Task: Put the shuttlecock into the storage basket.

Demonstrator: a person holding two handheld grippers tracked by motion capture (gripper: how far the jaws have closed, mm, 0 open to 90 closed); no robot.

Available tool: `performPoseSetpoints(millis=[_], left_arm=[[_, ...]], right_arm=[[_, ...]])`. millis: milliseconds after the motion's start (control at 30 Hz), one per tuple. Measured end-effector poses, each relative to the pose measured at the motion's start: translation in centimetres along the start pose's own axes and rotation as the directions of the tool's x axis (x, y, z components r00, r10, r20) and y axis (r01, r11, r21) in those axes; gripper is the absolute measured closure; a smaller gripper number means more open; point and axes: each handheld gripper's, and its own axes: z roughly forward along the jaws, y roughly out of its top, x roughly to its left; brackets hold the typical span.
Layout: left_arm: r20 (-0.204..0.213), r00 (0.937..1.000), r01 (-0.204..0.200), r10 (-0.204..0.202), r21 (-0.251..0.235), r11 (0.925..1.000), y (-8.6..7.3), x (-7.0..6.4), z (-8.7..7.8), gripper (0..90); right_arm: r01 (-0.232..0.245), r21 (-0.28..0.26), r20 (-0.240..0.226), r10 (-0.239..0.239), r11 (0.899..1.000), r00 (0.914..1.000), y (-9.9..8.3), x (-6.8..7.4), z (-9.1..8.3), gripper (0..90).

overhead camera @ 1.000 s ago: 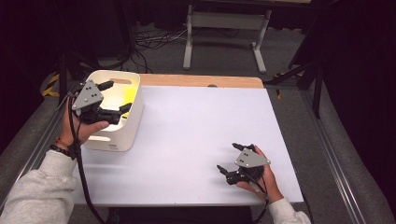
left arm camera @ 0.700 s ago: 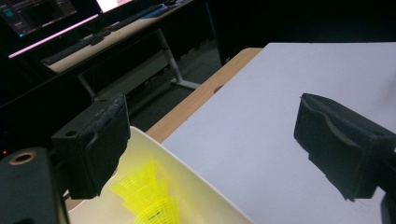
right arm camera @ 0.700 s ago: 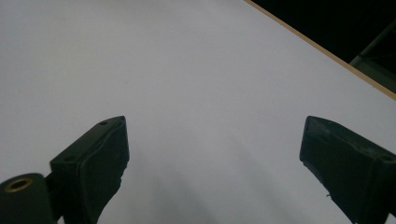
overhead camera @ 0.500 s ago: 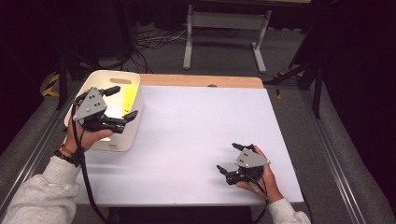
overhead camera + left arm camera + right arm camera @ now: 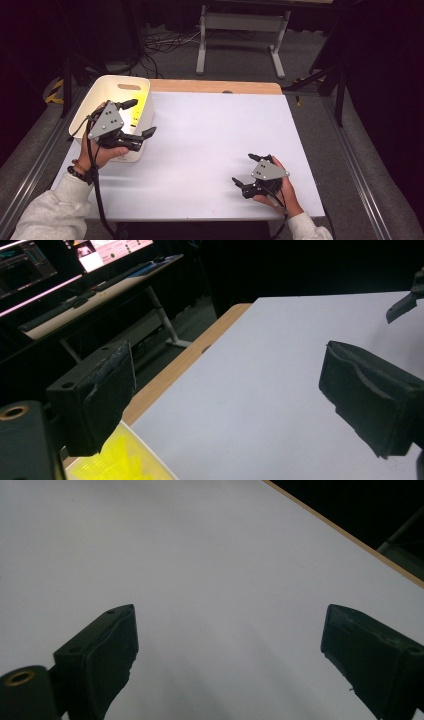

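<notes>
While the right gripper (image 5: pixel 248 170) rests unmoved, the left gripper (image 5: pixel 138 118) has drawn back from the white bin (image 5: pixel 85 115) (both jaws wide, empty).

The white rectangular table top (image 5: pixel 210 150) is evenly and brightly lit from above, while the surrounding room is left dim. Soft shadows are cast just beneath each hand. The high view is slightly soft. In both gripper views the near black jaws are rendered out of focus; no glare is seen on the matte surface.
</notes>
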Motion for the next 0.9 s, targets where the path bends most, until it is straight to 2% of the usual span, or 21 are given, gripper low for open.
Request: performPoseSetpoints(millis=[533,900], left_arm=[[0.025,0.9996,-0.013,0.014,-0.028,0.9995,-0.8,-2.1,0.1,8.9],[0.044,0.9986,-0.029,0.030,-0.026,0.9992,-1.5,-3.6,0.1,9.1]], right_arm=[[0.013,-0.010,0.002,-0.013,1.000,0.9999,0.2,0.3,0.0,8.9],[0.015,-0.020,0.011,-0.015,1.000,0.9998,0.4,0.4,-0.1,8.9]])
